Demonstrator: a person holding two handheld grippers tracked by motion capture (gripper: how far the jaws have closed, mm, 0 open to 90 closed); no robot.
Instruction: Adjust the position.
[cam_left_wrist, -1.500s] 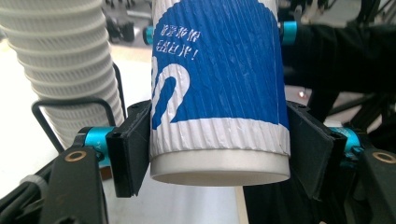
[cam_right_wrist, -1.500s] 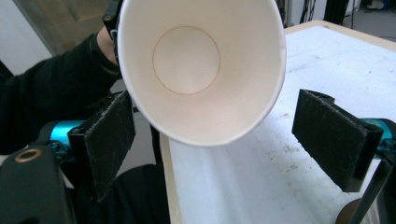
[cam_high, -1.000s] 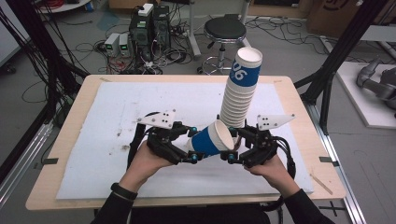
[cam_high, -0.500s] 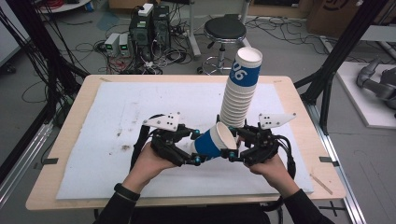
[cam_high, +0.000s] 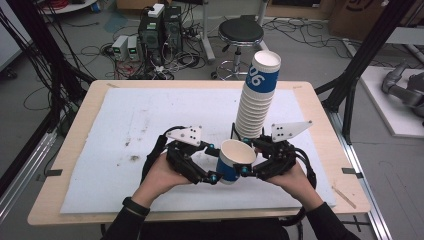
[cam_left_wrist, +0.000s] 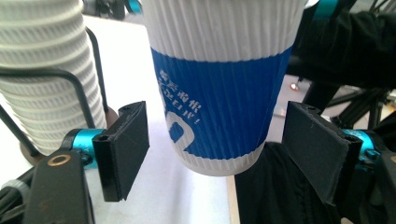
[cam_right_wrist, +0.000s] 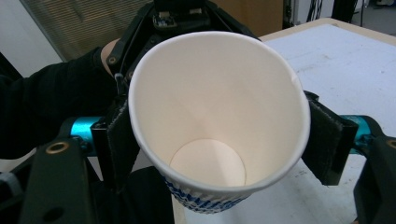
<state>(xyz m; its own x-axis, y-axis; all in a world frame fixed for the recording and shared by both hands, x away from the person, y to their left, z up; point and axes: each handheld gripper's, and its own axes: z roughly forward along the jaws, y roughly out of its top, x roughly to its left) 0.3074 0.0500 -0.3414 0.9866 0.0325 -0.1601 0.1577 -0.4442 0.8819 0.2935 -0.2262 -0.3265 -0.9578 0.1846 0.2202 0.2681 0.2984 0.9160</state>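
- The step in hand looks like a handover of one paper cup (cam_high: 235, 161) from the left gripper (cam_high: 212, 176) to the right gripper (cam_high: 243, 170)
- The cup is held in the air just in front of the tall cup stack (cam_high: 256, 97), which I take as the landmark; its mouth is tilted up and toward the right gripper
- In the left gripper view, the jaws stand apart on both sides of the cup (cam_left_wrist: 219, 88) and there is a gap at each pad, so this tool has let go; its jaws have just been opening
- In the right gripper view, the two pads press the cup (cam_right_wrist: 219, 126) near its rim, one on each side; these jaws have just been closing and are now clamped on the cup
- I judge that the next move calls for drawing the left gripper back, away from the cup and the stack, without brushing the cup's blue band
- After that, the right gripper alone must carry the cup; the grip is near the thin rim, so too much squeeze could bend it
- The stack stands in a thin wire holder (cam_left_wrist: 86, 88) very near the left jaws, so a wide swing there may knock it
- To the left of the stack the white mat (cam_high: 150, 115) gives much open room; to the right of the stack the table edge (cam_high: 330, 132) is near
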